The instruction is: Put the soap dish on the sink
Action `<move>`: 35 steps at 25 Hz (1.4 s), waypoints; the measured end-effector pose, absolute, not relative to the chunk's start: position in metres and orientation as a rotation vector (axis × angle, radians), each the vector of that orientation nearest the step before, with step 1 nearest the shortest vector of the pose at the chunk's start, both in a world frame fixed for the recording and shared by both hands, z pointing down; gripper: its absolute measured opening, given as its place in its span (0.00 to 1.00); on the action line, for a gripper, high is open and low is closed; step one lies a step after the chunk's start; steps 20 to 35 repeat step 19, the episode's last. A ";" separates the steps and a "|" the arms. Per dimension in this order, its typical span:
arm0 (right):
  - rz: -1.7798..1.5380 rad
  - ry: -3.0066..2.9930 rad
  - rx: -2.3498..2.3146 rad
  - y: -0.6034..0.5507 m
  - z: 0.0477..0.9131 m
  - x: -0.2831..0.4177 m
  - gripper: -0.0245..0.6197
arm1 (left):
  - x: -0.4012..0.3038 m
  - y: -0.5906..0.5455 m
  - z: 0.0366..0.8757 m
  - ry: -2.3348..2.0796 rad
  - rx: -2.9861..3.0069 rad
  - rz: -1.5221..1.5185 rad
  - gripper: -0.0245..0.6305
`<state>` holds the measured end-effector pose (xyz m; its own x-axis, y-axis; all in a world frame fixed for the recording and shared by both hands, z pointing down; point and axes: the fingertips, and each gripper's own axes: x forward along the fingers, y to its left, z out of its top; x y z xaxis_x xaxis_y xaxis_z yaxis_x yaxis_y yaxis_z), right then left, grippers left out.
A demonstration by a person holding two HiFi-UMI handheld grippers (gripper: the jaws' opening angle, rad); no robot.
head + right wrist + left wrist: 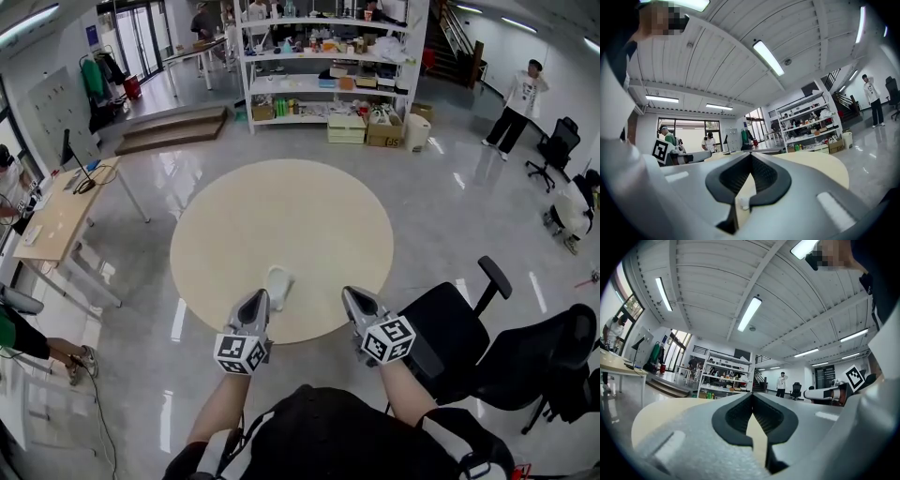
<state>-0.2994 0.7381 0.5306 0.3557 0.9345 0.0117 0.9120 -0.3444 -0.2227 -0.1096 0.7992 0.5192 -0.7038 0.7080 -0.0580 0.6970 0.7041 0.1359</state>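
A small white soap dish lies on the round beige table, near its front edge. My left gripper hovers at that edge, just left of the dish, with its jaws shut and nothing between them. My right gripper is level with it, to the right of the dish, and is also shut and empty. Through the gap behind the right jaws a small white piece shows on the tabletop. Both grippers point level across the table. No sink appears in any view.
Black office chairs stand close on the right. A wooden desk with a lamp is on the left. Stocked white shelves and low steps line the back. A person stands at the far right.
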 end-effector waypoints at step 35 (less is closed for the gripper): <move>0.182 -1.695 -2.421 0.727 0.528 -0.314 0.05 | -0.114 0.793 0.517 2.799 1.148 0.164 0.04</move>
